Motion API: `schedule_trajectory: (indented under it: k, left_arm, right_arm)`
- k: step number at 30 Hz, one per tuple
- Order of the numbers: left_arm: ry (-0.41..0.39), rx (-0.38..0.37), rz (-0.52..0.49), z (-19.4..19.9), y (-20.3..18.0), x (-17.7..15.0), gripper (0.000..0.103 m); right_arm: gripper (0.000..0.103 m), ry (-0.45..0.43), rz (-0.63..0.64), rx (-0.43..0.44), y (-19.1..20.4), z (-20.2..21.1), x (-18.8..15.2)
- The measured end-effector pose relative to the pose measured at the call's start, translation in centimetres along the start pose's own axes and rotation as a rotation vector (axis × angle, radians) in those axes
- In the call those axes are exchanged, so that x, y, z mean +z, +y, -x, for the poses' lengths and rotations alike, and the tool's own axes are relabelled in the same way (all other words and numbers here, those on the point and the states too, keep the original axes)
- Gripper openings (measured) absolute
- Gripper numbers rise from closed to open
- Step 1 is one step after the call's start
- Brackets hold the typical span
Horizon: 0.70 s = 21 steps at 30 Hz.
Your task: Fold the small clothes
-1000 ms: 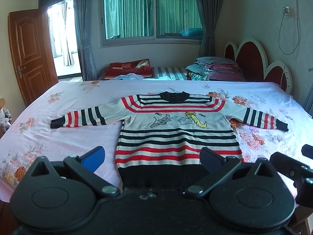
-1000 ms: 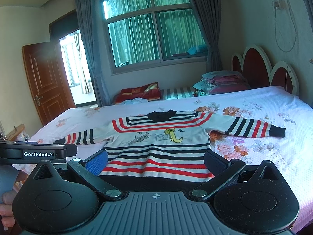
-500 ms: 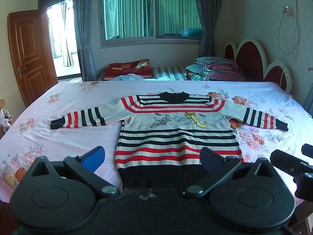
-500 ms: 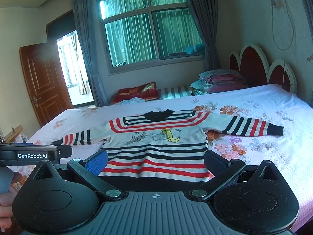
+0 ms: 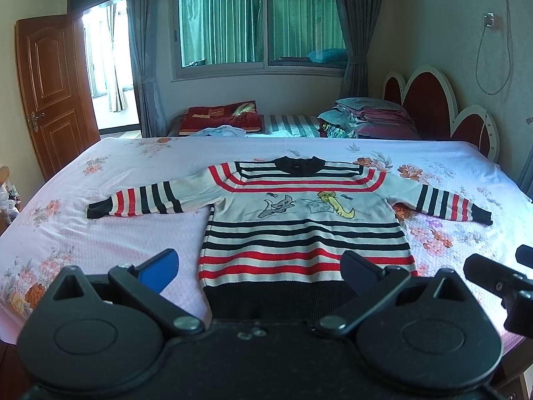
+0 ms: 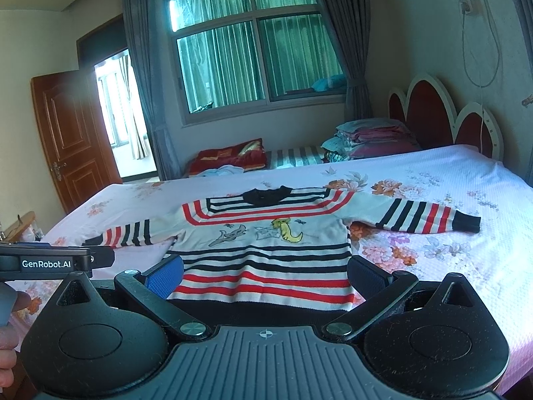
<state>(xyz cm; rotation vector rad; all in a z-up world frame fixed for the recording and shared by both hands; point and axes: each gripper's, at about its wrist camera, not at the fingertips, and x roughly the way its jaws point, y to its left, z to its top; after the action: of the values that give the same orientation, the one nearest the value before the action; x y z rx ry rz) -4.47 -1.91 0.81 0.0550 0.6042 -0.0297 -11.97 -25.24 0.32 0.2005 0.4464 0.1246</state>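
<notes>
Grippers, left (image 5: 260,268) and right (image 6: 265,273), hover level near the sweater (image 5: 299,220) hem, fingers spread wide, holding nothing.

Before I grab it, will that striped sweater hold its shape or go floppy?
The striped sweater looks like soft knit lying flat, so it will probably droop. Its spread sleeves would likely dangle. The thick ribbed hem may give the firmest pinch.
</notes>
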Motion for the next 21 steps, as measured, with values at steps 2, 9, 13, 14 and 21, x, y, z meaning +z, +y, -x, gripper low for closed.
schedule_trajectory:
  k: [2, 9, 13, 14, 21]
  left_arm:
    - [-0.001, 0.0, -0.001, 0.0, 0.0, 0.0, 0.103]
    - [0.0, 0.003, 0.012, -0.3, 0.9, -0.1, 0.103]
    - [-0.001, 0.004, 0.01, -0.3, 0.9, -0.1, 0.103]
    - [0.0, 0.004, 0.01, -0.4, 0.9, -0.2, 0.103]
    - [0.002, 0.0, 0.026, -0.7, 1.4, -0.2, 0.103]
  right_arm:
    - [0.103, 0.0, -0.004, 0.0, 0.0, -0.1, 0.0]
    - [0.103, 0.008, -0.008, -0.005, 0.2, -0.5, -0.2]
    - [0.103, 0.012, -0.012, -0.009, 0.3, -0.8, -0.3]
    - [0.103, 0.013, -0.013, -0.01, 0.3, -0.9, -0.3]
    - [0.103, 0.017, -0.024, -0.029, 0.1, -1.6, -0.3]
